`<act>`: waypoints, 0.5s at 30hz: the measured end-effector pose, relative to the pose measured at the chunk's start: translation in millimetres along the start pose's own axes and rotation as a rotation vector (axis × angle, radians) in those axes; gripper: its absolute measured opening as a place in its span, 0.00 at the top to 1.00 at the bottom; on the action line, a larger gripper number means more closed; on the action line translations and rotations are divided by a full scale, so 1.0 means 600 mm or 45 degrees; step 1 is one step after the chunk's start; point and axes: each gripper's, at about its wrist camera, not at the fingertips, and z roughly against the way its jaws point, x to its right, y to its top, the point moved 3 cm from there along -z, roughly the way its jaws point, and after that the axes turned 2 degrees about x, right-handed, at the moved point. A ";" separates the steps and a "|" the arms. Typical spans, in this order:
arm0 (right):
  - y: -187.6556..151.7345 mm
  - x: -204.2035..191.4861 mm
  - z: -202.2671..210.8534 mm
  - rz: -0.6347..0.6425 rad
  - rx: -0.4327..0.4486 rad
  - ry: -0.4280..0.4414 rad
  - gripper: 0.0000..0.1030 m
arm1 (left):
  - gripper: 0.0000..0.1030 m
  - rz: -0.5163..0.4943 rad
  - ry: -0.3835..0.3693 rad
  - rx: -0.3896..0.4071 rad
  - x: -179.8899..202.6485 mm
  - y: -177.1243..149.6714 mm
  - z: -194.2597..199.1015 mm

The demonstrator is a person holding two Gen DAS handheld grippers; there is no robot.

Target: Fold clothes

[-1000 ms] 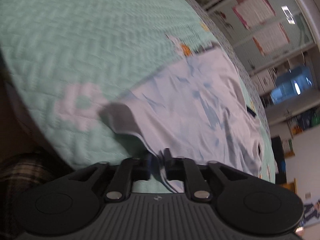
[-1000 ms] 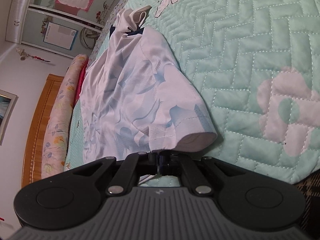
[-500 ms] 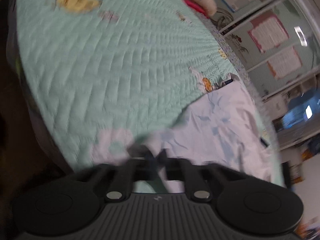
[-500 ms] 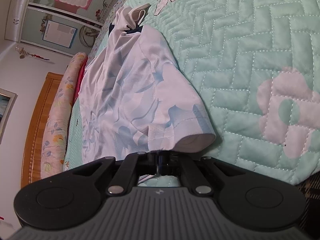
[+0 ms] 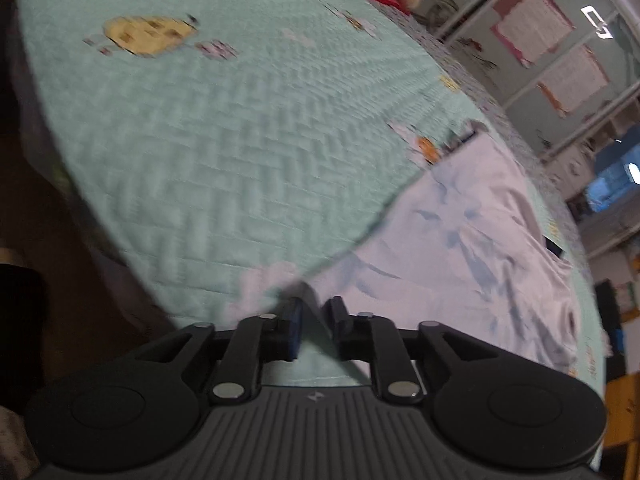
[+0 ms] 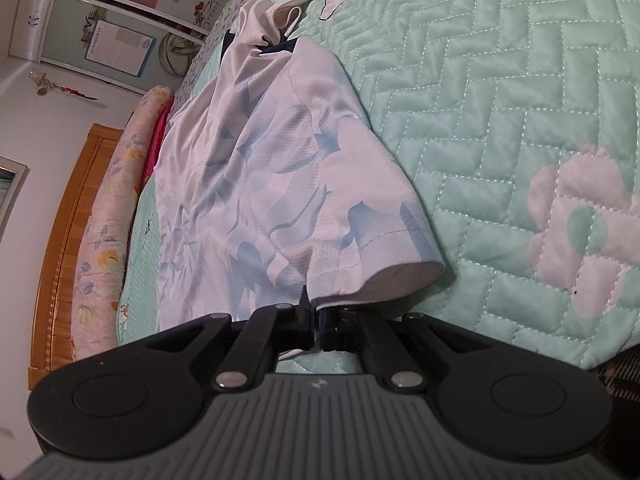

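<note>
Shirt [image 6: 256, 184] spread on quilted bed [image 6: 500, 92], centre-left of frame. Thin, slick, floppy fabric; grab hems or seams. Right gripper [image 6: 316, 320] fingers pinched on sleeve hem. Left gripper [image 5: 314, 320] fingers narrowly parted at shirt edge; hold unclear.

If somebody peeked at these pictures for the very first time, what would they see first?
Probably the white shirt with blue swirls, stretched long across the mint-green quilted bedspread. Next, the right gripper at the bottom of its view, pinching the edge of the shirt's sleeve. After that, the big pale flower stitched on the bedspread to the right of the sleeve.
</note>
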 end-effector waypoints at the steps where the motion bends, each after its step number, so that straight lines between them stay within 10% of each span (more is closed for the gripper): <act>1: 0.000 0.000 0.002 0.002 0.001 0.000 1.00 | 0.77 -0.001 0.014 0.009 -0.002 0.001 0.006; 6: -0.014 -0.040 0.027 0.149 -0.017 -0.009 0.95 | 0.77 -0.241 -0.080 0.119 0.049 0.003 0.057; 15: -0.021 -0.127 0.001 0.332 -0.115 0.096 0.95 | 0.75 -0.816 -0.472 -0.252 0.216 -0.082 -0.054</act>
